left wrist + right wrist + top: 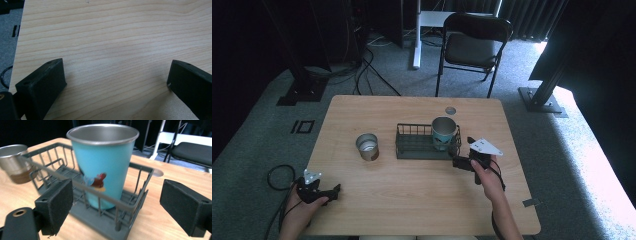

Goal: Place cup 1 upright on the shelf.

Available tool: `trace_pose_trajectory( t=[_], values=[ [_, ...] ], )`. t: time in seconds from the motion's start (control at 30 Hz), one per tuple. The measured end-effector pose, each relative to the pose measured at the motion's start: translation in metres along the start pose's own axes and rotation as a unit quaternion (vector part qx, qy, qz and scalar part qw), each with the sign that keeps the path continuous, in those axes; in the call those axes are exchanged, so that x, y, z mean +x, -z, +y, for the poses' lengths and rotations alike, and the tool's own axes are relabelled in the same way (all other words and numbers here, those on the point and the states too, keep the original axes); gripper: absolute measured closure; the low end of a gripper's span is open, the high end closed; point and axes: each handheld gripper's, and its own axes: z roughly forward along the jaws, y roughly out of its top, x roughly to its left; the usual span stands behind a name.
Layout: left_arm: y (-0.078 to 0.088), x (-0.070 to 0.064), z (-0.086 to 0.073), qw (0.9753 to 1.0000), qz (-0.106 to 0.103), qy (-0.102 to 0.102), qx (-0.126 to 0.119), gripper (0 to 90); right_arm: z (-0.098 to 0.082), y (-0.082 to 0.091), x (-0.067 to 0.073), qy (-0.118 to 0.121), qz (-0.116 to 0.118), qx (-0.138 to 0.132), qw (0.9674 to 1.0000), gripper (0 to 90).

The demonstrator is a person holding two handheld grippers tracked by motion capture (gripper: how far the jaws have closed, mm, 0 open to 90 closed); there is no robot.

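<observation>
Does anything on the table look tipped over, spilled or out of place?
Nothing stands out. The blue cup stands upright in the wire rack, the steel cup upright beside it, no spill visible.

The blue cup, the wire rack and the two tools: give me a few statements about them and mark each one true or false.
1. The blue cup stands upright inside the wire rack. True.
2. The right tool is shut on the cup. False: its jaws stand open, short of the rack.
3. The steel cup stands inside the rack. False: it is on the table, to the rack's left in the high view.
4. The left tool is open over bare wood. True.
5. The blue cup lies on its side. False: it is upright.
</observation>
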Motion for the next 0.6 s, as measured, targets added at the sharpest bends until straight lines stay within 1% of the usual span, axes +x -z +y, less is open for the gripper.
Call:
trace_pose_trajectory(
  t=[0.07, 0.17, 0.23, 0.37, 0.53, 0.6],
  values=[
    [0.000, 0.000, 0.000, 1.0000, 0.000, 0.000, 0.000, 2.3, -0.002, 0.002, -0.001, -0.002, -0.003, 0.001, 1.0000, 11.5],
    [0.000, 0.000, 0.000, 1.0000, 0.000, 0.000, 0.000, 2.3, -0.006, 0.005, -0.003, -0.006, -0.001, 0.000, 1.0000, 11.5],
    [0.000, 0.000, 0.000, 1.0000, 0.000, 0.000, 0.000, 2.3, -0.008, 0.008, -0.005, -0.013, 0.001, -0.002, 0.9999, 11.5],
    [0.000, 0.000, 0.000, 1.0000, 0.000, 0.000, 0.000, 2.3, -0.012, 0.013, -0.007, -0.010, 0.007, -0.001, 0.9999, 11.5],
    [0.000, 0.000, 0.000, 1.0000, 0.000, 0.000, 0.000, 2.3, -0.019, 0.019, -0.010, 0.001, 0.020, 0.010, 0.9997, 11.5],
    [0.000, 0.000, 0.000, 1.0000, 0.000, 0.000, 0.000, 2.3, -0.023, 0.021, -0.012, -0.001, 0.027, 0.013, 0.9995, 11.5]
  ],
)
